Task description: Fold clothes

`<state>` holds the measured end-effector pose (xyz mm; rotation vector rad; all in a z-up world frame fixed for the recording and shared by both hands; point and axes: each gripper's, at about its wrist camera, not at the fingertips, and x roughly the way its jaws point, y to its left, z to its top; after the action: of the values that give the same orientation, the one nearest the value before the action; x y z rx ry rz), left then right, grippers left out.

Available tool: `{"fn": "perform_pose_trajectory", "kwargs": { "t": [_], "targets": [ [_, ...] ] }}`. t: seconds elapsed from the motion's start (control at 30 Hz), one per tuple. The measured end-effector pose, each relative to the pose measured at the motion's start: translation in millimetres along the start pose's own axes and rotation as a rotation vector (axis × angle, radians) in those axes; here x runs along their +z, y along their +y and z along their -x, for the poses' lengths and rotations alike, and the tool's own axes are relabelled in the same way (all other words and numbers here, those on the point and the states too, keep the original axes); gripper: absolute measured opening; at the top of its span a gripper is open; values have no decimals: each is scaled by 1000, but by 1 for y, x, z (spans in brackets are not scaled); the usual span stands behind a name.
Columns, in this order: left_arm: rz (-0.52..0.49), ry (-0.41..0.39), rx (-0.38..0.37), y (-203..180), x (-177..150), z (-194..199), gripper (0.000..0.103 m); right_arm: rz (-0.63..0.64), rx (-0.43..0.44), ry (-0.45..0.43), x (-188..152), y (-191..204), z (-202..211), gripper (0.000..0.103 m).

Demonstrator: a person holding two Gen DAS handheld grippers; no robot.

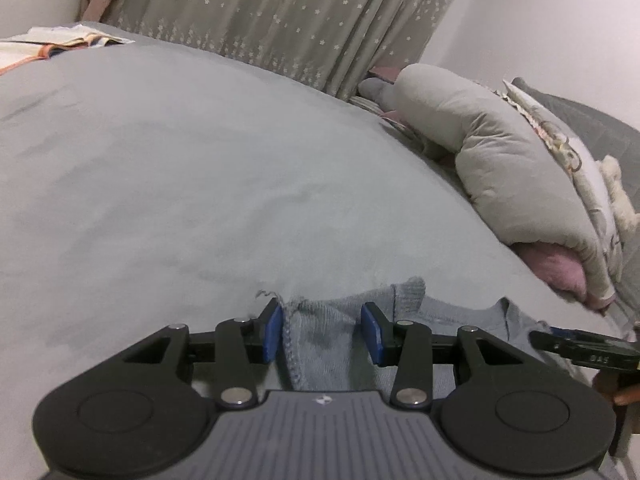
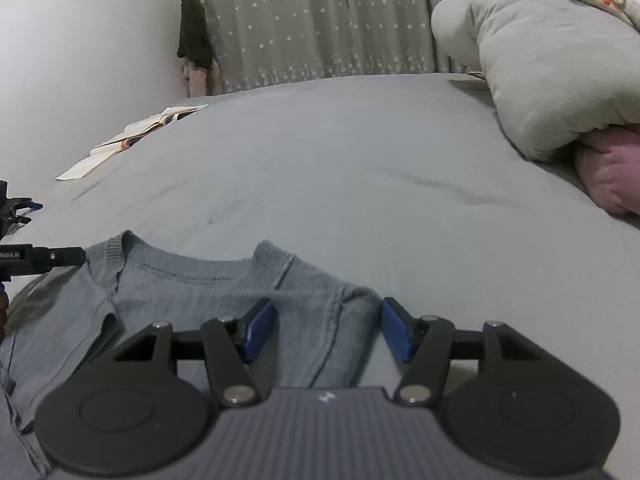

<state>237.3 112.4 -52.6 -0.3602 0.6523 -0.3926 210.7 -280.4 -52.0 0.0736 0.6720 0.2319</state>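
A grey-blue knitted sweater (image 2: 188, 292) lies flat on the grey bed (image 2: 360, 152), its neckline facing away from me. My right gripper (image 2: 328, 330) is open over the sweater's right shoulder, the blue pads (image 2: 394, 334) straddling the shoulder fabric. In the left wrist view my left gripper (image 1: 323, 330) is open around the other shoulder edge of the sweater (image 1: 320, 340), where the fabric (image 1: 408, 292) stands bunched up between the pads (image 1: 271, 330). The other gripper shows as a black tip at each frame's edge.
A rolled grey duvet (image 2: 552, 64) with a pink blanket (image 2: 608, 168) under it sits at the bed's right. An open book (image 2: 128, 136) lies at the far left of the bed. Star-patterned curtains (image 2: 320, 20) and hanging clothes (image 2: 194, 32) stand behind.
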Motion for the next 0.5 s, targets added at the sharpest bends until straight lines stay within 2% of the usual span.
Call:
{"fn": "perform_pose_trajectory", "kwargs": {
  "t": [0.03,0.07,0.1,0.13,0.2,0.3,0.5],
  "targets": [
    [-2,3,-5,0,1,-1,33,14,-2,2,2,1,-2,51],
    [-11,8,-5,-1,1,-3,18,41,-3,6,3,4,-3,46],
    [-13,9,-4,-1,1,-3,12,57,8,10,4,6,-4,31],
    [-16,10,-4,-2,2,-4,11,72,18,14,5,8,-5,15],
    [-21,10,-3,-3,2,-4,7,79,40,23,8,10,-5,14],
    [-21,-32,-18,-12,2,12,6,97,13,7,12,18,4,12],
    [-21,-115,-47,-29,2,43,5,97,18,-84,15,27,53,12]
  ]
}}
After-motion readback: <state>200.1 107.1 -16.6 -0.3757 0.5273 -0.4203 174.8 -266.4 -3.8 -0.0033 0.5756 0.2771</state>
